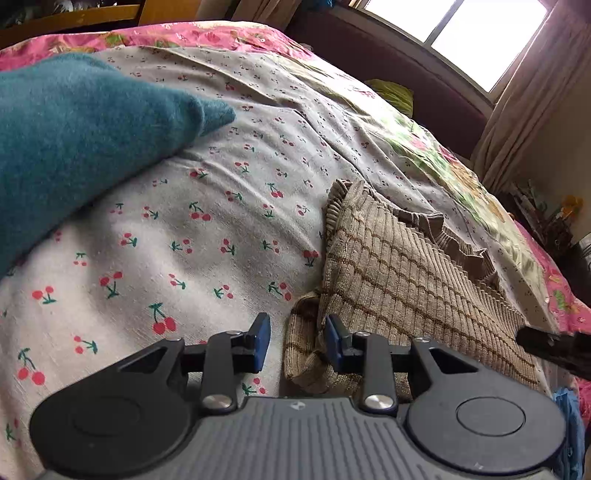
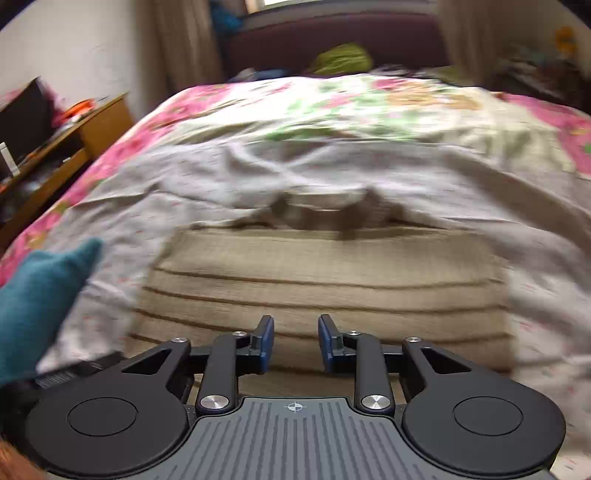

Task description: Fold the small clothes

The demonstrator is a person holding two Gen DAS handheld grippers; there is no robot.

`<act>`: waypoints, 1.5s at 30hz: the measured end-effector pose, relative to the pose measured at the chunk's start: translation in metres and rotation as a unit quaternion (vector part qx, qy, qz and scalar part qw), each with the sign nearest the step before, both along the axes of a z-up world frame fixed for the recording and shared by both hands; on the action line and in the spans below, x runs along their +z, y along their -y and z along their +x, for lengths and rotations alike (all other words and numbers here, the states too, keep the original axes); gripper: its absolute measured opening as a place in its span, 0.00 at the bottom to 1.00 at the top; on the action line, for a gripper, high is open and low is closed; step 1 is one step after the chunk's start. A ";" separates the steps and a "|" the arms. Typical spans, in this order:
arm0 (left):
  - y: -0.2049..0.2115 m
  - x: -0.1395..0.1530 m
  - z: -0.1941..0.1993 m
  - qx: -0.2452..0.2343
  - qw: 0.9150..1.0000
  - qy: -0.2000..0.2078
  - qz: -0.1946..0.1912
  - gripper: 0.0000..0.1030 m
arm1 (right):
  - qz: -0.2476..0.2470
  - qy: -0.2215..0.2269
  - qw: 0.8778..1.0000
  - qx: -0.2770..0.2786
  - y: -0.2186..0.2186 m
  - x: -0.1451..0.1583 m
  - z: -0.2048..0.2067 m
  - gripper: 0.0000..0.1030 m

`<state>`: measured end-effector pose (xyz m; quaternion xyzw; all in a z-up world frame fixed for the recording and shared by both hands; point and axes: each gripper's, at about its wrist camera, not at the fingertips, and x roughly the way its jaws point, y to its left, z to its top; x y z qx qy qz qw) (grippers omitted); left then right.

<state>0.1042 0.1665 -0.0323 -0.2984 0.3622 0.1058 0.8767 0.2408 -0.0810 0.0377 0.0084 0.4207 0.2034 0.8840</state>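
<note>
A beige ribbed knit garment with brown stripes (image 1: 406,280) lies folded on the cherry-print sheet (image 1: 184,229). In the right wrist view, which is blurred, the beige garment (image 2: 321,280) fills the middle. My left gripper (image 1: 298,343) hovers at its near left corner, jaws open; a rolled edge of the knit shows in the gap, and the pads do not press it. My right gripper (image 2: 295,339) stands open over the garment's near edge with nothing held. A teal knit garment (image 1: 74,136) lies at the left, and the same teal garment (image 2: 37,295) shows in the right wrist view.
A pink floral quilt (image 1: 461,184) covers the far side of the bed. Behind it are a dark headboard (image 2: 332,40), curtains and a window (image 1: 461,33). A wooden desk (image 2: 74,140) with clutter stands left of the bed. A black part of the other gripper (image 1: 546,347) juts in at the right.
</note>
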 end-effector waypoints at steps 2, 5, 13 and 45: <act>-0.004 0.001 -0.005 0.007 1.000 0.014 -0.018 0.42 | -0.005 -0.010 0.999 0.032 -0.037 0.002 0.010 0.28; -0.012 0.000 -0.008 0.018 0.999 0.021 -0.037 0.44 | -0.022 -0.021 0.997 0.072 -0.092 -0.002 0.029 0.36; -0.023 -0.007 -0.007 -0.005 0.996 0.021 -0.092 0.46 | -0.074 -0.073 0.991 0.089 -0.183 -0.034 0.077 0.40; 0.019 0.007 -0.008 -0.046 0.994 0.052 0.079 0.85 | -0.050 -0.020 0.994 0.090 -0.139 -0.006 0.081 0.12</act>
